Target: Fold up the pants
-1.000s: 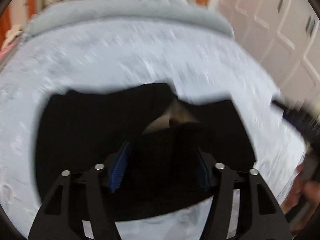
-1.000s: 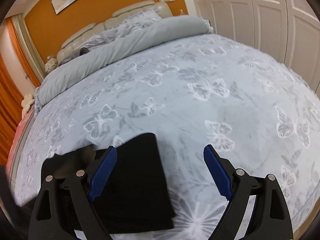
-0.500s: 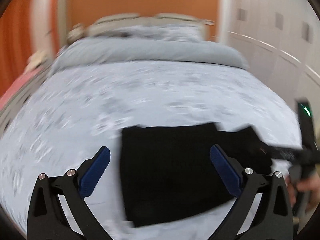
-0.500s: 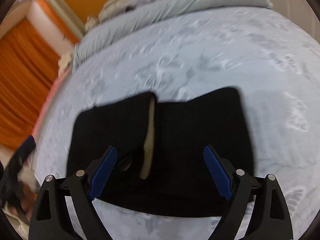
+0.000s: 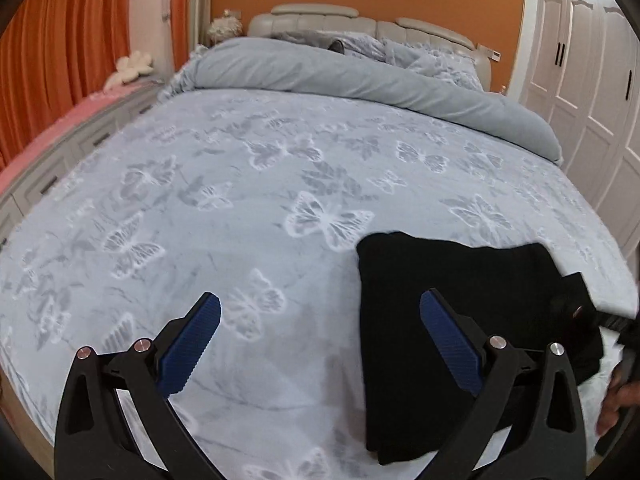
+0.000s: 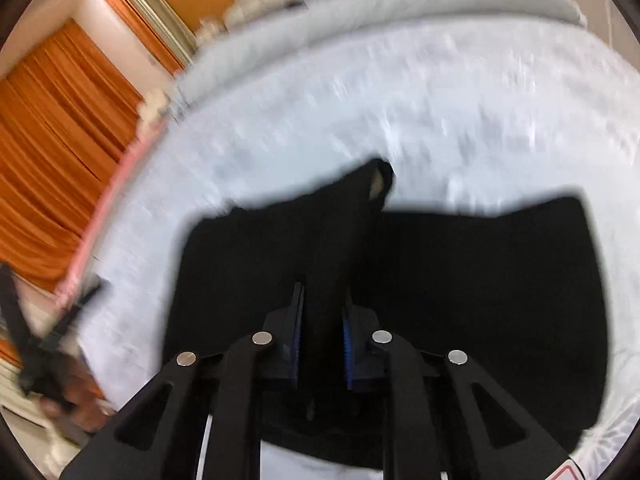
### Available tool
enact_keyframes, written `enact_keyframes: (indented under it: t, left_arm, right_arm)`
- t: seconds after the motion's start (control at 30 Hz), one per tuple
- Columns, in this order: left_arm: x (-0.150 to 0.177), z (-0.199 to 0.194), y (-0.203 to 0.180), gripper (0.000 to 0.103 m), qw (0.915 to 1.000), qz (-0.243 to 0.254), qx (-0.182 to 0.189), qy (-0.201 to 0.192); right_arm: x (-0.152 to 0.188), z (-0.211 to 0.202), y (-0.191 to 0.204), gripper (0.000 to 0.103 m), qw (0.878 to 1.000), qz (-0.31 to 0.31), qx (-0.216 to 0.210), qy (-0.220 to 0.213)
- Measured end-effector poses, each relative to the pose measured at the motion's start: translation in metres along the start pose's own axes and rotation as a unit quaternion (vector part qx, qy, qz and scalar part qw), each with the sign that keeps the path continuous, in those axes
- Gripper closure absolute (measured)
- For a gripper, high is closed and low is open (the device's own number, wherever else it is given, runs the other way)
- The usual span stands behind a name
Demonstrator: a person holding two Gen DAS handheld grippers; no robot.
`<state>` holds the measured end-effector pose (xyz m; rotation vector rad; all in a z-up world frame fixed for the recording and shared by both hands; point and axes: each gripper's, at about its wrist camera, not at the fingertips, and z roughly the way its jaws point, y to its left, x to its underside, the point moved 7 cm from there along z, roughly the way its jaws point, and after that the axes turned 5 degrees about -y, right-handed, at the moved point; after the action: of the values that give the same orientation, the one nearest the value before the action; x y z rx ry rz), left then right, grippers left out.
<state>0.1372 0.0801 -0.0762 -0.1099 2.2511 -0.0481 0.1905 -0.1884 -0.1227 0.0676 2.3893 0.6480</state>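
The left gripper point(image 5: 320, 344) has swung off the pants point(image 5: 460, 320) since a second ago and is now hanging over bare bedspread point(image 5: 240, 200), jaws spread wide and holding nothing; its right finger is overlapping the pants' left edge in the left view. The right gripper point(image 6: 320, 340), wide open a moment back, is closing, with a raised ridge of black cloth caught between its blue pads point(image 6: 347, 344). The pants are lying folded near the bed's foot edge, toward the right side as the left camera is seeing them. The right view is blurring badly. A rolled duvet point(image 5: 360, 80) is running across the far end, in front of the headboard point(image 5: 320, 20), well clear. Orange curtains point(image 5: 60, 40) are hanging left, white wardrobe doors point(image 5: 592, 60) standing right. Plenty of open butterfly-print bedspread is stretching left of and beyond the pants. A hand point(image 5: 618, 404) is showing at the lower right rim. No readable writing is showing anywhere.
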Motion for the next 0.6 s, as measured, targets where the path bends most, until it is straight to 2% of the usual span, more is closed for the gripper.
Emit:
enact_keyframes:
  t: [0.1,0.17,0.2,0.23,0.3,0.33,0.43,0.47,0.5,0.53,0.57,0.6]
  left_arm:
    - [0.005,0.0,-0.008,0.005,0.9996,-0.007,0.024,0.013]
    - [0.008,0.002,-0.015,0.005,0.9992,-0.005,0.035,0.018]
    - [0.011,0.004,-0.02,0.005,0.9989,-0.001,0.042,0.023]
    - [0.014,0.007,-0.024,0.005,0.9987,0.003,0.043,0.027]
    - [0.02,0.012,-0.035,0.005,0.9979,0.013,0.05,0.039]
    - [0.024,0.015,-0.04,0.005,0.9974,0.017,0.053,0.046]
    - [0.036,0.024,-0.055,0.005,0.9947,0.02,0.071,0.072]
    - [0.039,0.026,-0.059,0.005,0.9934,0.014,0.08,0.081]
    - [0.041,0.028,-0.062,0.005,0.9922,0.009,0.088,0.087]
    - [0.045,0.031,-0.067,0.005,0.9901,0.004,0.1,0.098]
    - [0.048,0.033,-0.071,0.005,0.9882,-0.001,0.109,0.107]
    - [0.053,0.038,-0.076,0.005,0.985,-0.007,0.123,0.121]
  right_arm:
    - [-0.019,-0.053,0.003,0.09,0.998,-0.02,0.006,-0.055]
    - [-0.018,-0.076,-0.029,0.09,0.996,-0.012,0.05,-0.073]
    - [-0.014,-0.075,-0.048,0.088,0.995,-0.005,0.074,-0.064]
    - [-0.006,-0.068,-0.071,0.088,0.994,-0.001,0.103,-0.035]
    - [0.016,-0.044,-0.111,0.082,0.99,0.029,0.136,0.024]
    - [0.028,-0.032,-0.125,0.079,0.989,0.044,0.135,0.05]
    - [0.018,-0.051,-0.123,0.076,0.992,0.063,0.111,0.018]
    - [0.009,-0.07,-0.118,0.061,0.993,0.06,0.104,-0.017]
    - [0.005,-0.081,-0.116,0.036,0.992,0.054,0.102,-0.04]
    - [0.003,-0.09,-0.116,0.027,0.991,0.049,0.108,-0.056]
    - [0.002,-0.095,-0.117,0.022,0.99,0.046,0.12,-0.064]
    - [0.003,-0.094,-0.12,0.022,0.989,0.047,0.126,-0.057]
